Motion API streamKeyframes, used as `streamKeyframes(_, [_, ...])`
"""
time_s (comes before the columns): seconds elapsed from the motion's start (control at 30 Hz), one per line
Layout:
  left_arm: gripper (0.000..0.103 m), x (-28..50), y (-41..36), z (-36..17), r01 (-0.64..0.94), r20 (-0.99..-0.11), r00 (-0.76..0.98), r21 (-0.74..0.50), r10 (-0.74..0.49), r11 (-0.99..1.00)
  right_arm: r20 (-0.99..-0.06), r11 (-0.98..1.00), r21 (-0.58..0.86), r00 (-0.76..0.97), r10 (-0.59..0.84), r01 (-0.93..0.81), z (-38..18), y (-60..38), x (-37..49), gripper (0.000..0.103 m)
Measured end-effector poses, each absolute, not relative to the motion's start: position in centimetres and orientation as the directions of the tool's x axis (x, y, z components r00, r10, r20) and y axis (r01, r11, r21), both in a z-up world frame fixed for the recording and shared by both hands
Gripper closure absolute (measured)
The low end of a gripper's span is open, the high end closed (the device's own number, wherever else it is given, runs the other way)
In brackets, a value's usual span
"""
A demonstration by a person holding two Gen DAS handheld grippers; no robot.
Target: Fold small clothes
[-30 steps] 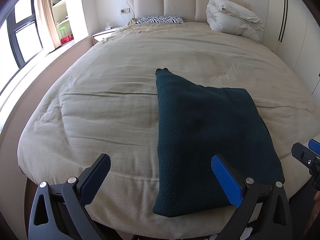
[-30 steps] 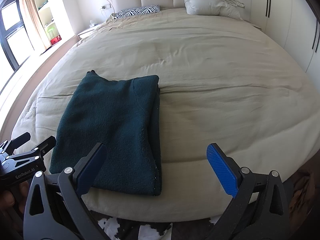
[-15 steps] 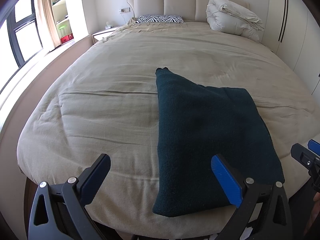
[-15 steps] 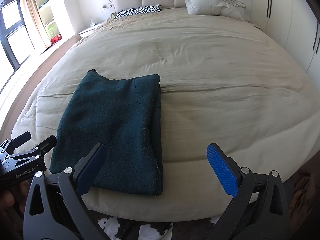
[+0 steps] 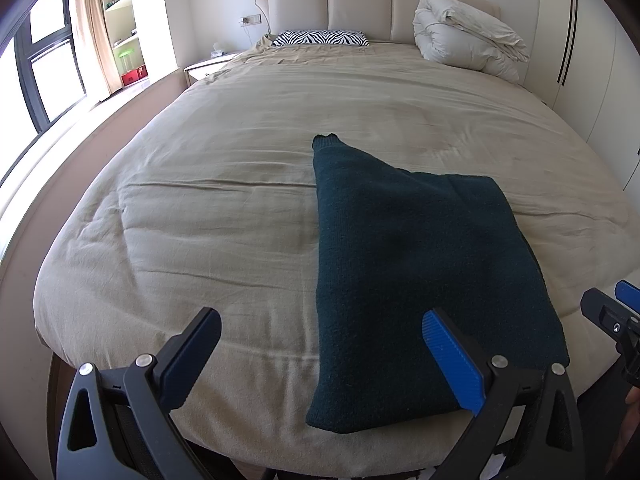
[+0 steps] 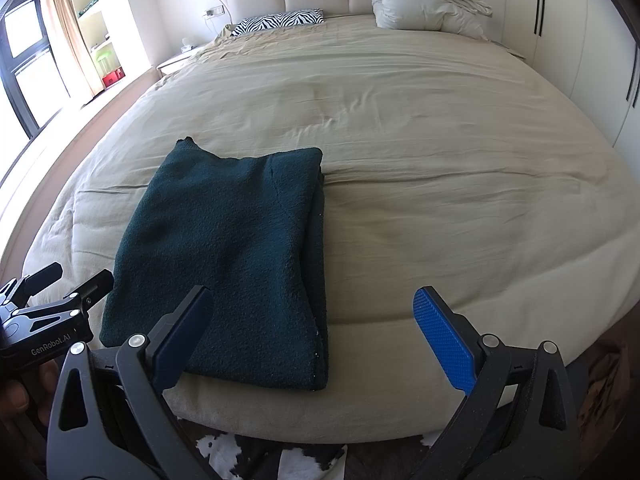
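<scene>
The dark green garment point(image 5: 420, 264) is laid lengthwise between 2 spread, empty grippers: left gripper point(image 5: 320, 356) and right gripper point(image 6: 312, 328), both near its front hem.

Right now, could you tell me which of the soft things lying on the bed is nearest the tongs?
The dark green knitted garment, folded flat at the bed's near edge; the zebra-striped pillow and bundled white duvet lie far off by the headboard.

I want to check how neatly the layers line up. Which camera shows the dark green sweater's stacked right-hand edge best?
The right wrist view: the dark green sweater lies fully in frame and its layered right edge shows clearly. In the left wrist view the sweater is seen from its other side, with the near right corner behind a fingertip.
</scene>
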State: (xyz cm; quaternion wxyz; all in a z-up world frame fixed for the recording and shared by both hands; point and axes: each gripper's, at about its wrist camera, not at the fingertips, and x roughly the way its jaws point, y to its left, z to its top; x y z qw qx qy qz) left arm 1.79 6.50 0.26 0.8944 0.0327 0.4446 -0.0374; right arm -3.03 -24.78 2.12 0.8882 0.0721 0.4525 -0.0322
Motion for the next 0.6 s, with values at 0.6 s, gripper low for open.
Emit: streamKeyframes(0.6, [0.000, 1.61, 6.50, 0.08, 0.096, -0.800, 0.599, 0.023, -0.039, 0.995, -0.812, 0.988, 0.100, 0.584, 0.013, 0.117, 1.99, -24.54, -3.31, 0.001])
